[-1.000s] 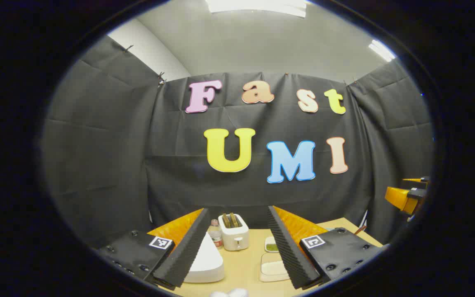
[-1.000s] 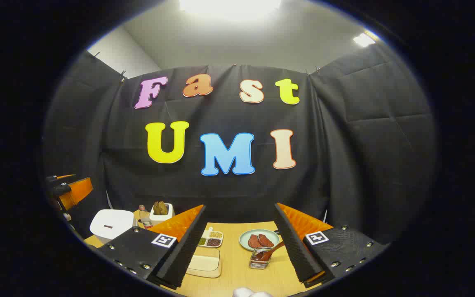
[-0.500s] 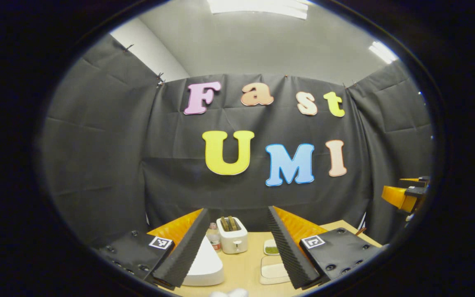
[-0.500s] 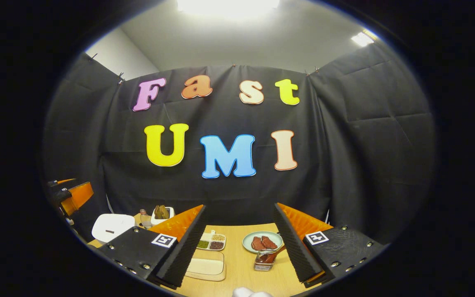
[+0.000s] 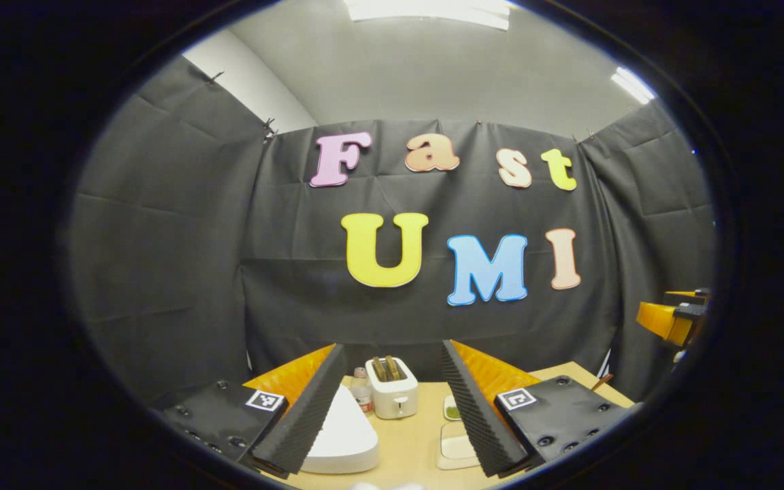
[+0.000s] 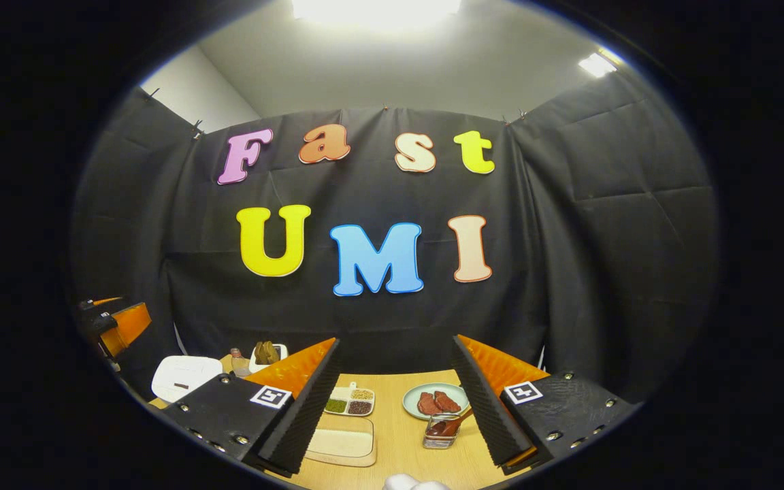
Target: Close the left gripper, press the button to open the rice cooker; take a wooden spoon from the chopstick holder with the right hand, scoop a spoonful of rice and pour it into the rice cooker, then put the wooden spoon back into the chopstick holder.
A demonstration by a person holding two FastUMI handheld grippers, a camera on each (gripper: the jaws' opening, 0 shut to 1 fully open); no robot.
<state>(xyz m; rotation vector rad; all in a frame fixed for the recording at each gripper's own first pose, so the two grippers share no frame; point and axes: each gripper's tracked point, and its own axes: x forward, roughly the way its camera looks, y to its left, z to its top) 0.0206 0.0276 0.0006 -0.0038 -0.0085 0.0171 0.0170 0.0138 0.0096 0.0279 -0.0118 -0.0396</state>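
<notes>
I see both grippers, left point(image 5: 392, 408) and right point(image 6: 395, 401), with fingers apart above the worktop point(image 6: 402, 442); rice cooker point(image 5: 344, 435) lid down, wooden spoon point(image 6: 448, 425) in its holder point(image 6: 438, 437).

The left tool's finger point(image 5: 303, 415) hides part of the rice cooker point(image 5: 344, 435).

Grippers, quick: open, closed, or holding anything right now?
Left gripper: open, fingers spread, holding nothing.
Right gripper: open, fingers spread, holding nothing.
</notes>
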